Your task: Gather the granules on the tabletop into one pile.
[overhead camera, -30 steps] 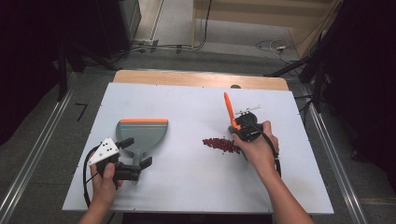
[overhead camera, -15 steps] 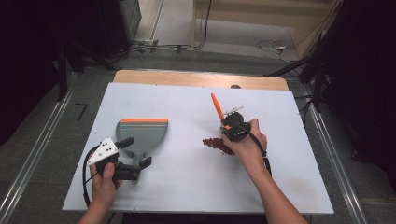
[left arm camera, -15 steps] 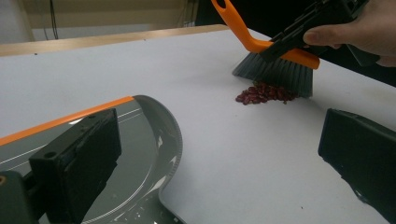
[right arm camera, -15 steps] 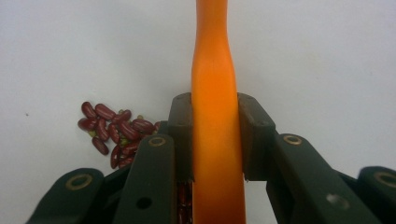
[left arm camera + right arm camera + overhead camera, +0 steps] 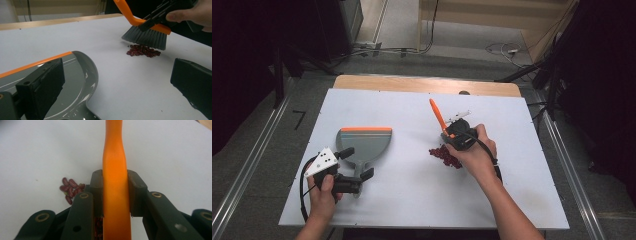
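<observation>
Step in hand: sweeping. Right gripper (image 5: 451, 136) fingers clamped on brush (image 5: 147, 35) handle, bristles just over the beans (image 5: 143, 50). Left gripper (image 5: 354, 178) fingers apparently clamped on dustpan (image 5: 364, 142) handle, pan flat on bench (image 5: 412, 195). Next: stroke beans toward pan mouth, well apart.

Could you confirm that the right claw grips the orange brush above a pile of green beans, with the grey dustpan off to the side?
Not quite: the beans are dark red, as the left gripper view shows. The right claw does grip the orange brush above them, with the grey dustpan aside.
</observation>
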